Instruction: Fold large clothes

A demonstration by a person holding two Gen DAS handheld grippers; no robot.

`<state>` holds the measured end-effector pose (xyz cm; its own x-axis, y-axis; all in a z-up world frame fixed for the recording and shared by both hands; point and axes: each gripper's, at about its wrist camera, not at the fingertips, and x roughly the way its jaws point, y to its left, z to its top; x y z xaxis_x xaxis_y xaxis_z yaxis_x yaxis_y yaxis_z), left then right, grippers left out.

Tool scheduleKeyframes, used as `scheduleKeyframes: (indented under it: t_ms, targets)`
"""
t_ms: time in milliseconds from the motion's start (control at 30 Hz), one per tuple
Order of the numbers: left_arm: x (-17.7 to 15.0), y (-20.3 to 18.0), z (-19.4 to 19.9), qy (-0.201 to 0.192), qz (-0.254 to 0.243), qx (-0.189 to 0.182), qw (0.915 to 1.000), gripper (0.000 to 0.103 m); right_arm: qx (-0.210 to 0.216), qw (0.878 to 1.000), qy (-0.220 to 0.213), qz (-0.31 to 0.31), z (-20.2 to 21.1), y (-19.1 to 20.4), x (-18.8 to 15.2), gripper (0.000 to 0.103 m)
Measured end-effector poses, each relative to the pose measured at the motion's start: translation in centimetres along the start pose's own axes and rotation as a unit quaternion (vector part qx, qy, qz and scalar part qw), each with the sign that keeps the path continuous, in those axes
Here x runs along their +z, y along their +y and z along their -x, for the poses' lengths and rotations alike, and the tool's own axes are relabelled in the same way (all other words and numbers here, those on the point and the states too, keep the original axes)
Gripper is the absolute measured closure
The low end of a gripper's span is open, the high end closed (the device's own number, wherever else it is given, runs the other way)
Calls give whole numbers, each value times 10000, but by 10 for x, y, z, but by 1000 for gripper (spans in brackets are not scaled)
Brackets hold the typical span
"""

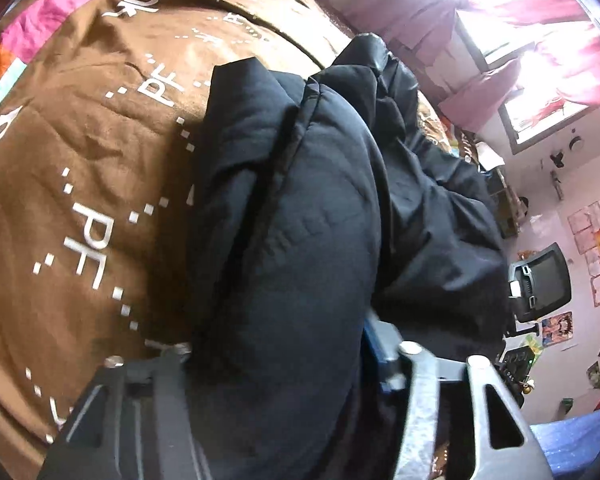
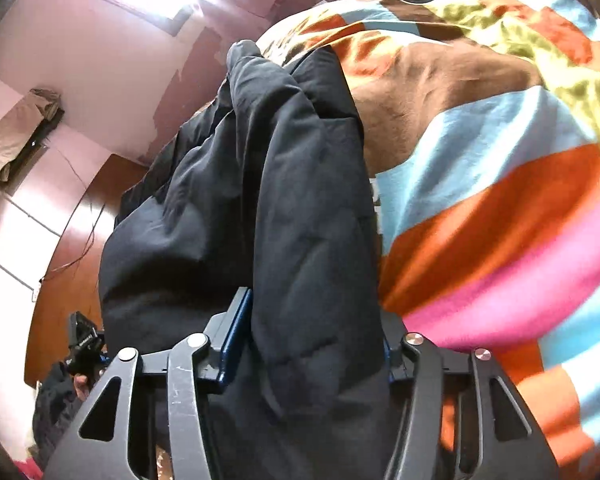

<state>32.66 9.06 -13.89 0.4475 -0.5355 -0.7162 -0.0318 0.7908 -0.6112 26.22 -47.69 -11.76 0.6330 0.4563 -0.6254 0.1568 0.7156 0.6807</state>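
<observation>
A large black padded jacket (image 1: 300, 208) hangs bunched in front of both cameras, above a bed. My left gripper (image 1: 276, 344) is shut on a thick fold of the jacket, which fills the gap between its fingers and hides the tips. My right gripper (image 2: 316, 332) is shut on another fold of the same jacket (image 2: 268, 184), with its blue pads (image 2: 236, 340) pressed to the cloth. The jacket is lifted and sags between the two grips.
A brown bedcover with white letters (image 1: 80, 168) lies under the jacket, and a patchwork quilt (image 2: 500, 200) of orange, blue and pink covers the bed. A bright window with pink curtains (image 1: 540, 40), a desk chair (image 1: 540, 280) and a wooden floor (image 2: 72, 240) are around.
</observation>
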Motion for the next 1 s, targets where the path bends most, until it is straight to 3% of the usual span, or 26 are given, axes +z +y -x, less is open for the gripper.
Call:
scheduleKeyframes:
  t_ms: [167, 200, 300, 400, 533, 633, 700, 800, 900, 967, 1000]
  targets:
    - [-18, -23, 20, -153, -404, 151, 9990, 73, -195, 9993, 193, 245, 15, 34, -5, 56]
    - [-21, -26, 25, -178, -480, 147, 9986, 74, -356, 9980, 259, 459, 17, 44, -7, 57]
    - [-26, -34, 37, -251, -652, 132, 9975, 78, -236, 9966, 360, 700, 20, 67, -14, 57]
    - [-24, -31, 46, -225, -525, 259, 9980, 78, -506, 9946, 364, 825, 17, 80, -16, 57]
    - [-25, -16, 39, -196, -43, 159, 9997, 78, -816, 9946, 348, 534, 0, 65, -9, 51]
    - [-25, -17, 36, -210, -71, 266, 9994, 77, -915, 9936, 410, 517, -13, 55, -6, 35]
    - [-24, -22, 34, -183, -156, 456, 9987, 77, -804, 9949, 499, 350, -20, 46, -6, 28]
    - [-24, -36, 34, -111, -79, 664, 9977, 77, -641, 9959, 560, -301, -22, 32, -2, 28]
    - [-24, -48, 40, -114, -189, 847, 9962, 78, -719, 9949, 517, -485, -20, 37, -3, 54]
    - [-25, -62, 47, -197, -461, 1003, 9937, 81, -713, 9960, 463, -275, -14, 52, -3, 81]
    - [-27, -72, 55, -323, -655, 1064, 9916, 82, -636, 9971, 416, -91, -7, 65, -2, 83]
